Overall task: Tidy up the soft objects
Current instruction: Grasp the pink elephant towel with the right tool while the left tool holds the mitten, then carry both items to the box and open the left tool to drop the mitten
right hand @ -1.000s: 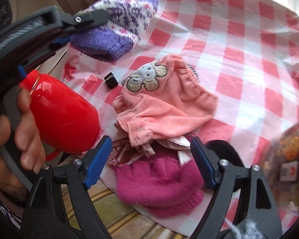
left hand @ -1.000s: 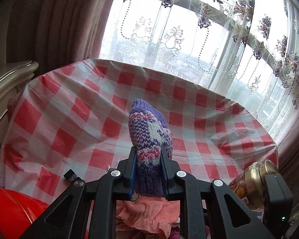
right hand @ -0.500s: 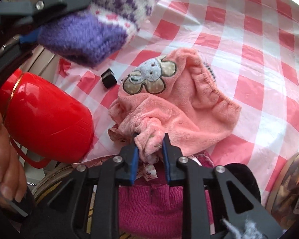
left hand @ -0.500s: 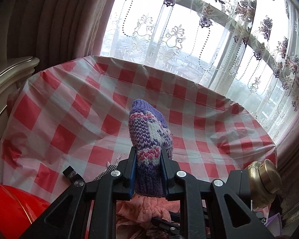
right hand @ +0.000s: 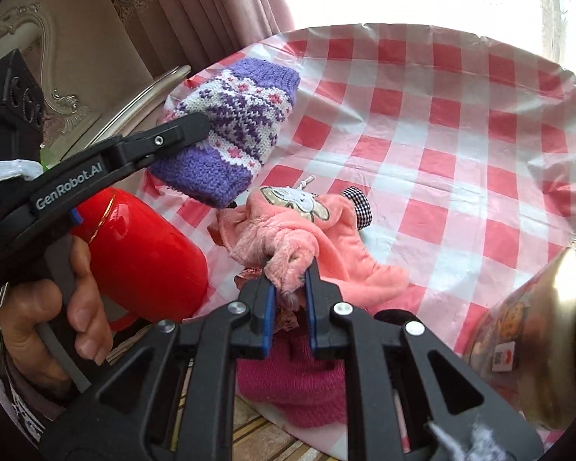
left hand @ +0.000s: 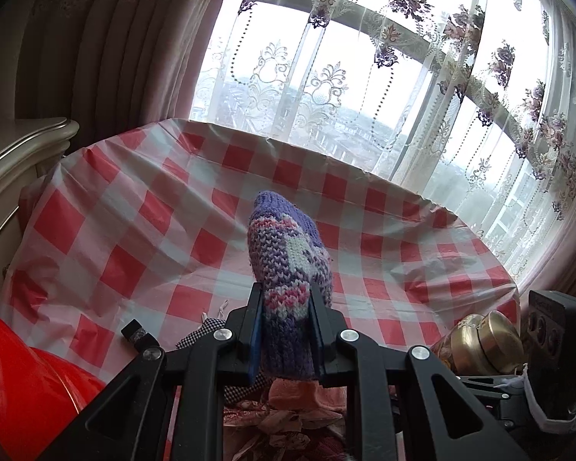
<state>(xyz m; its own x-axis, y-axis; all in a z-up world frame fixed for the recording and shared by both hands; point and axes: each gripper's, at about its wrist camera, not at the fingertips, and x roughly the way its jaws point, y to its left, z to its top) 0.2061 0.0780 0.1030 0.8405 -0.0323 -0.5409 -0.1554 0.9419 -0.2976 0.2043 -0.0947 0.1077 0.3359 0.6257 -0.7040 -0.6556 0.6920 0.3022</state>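
Over a red-checked tablecloth (right hand: 460, 161) — both grippers busy with soft stuff.

Left gripper (left hand: 286, 319) clamped narrow on a purple knit hat (left hand: 288, 265), held up off the cloth and just above a red jug (right hand: 142, 253). Right gripper (right hand: 290, 288) closing its jaws — pads already pinching a bunched fold of a pink fleece garment (right hand: 307, 238), with its cartoon patch facing up and most of it draped on the table. Magenta knit hat (right hand: 295, 380) right under those fingers at the table edge, gold-lidded jar (right hand: 537, 330) off to the right.
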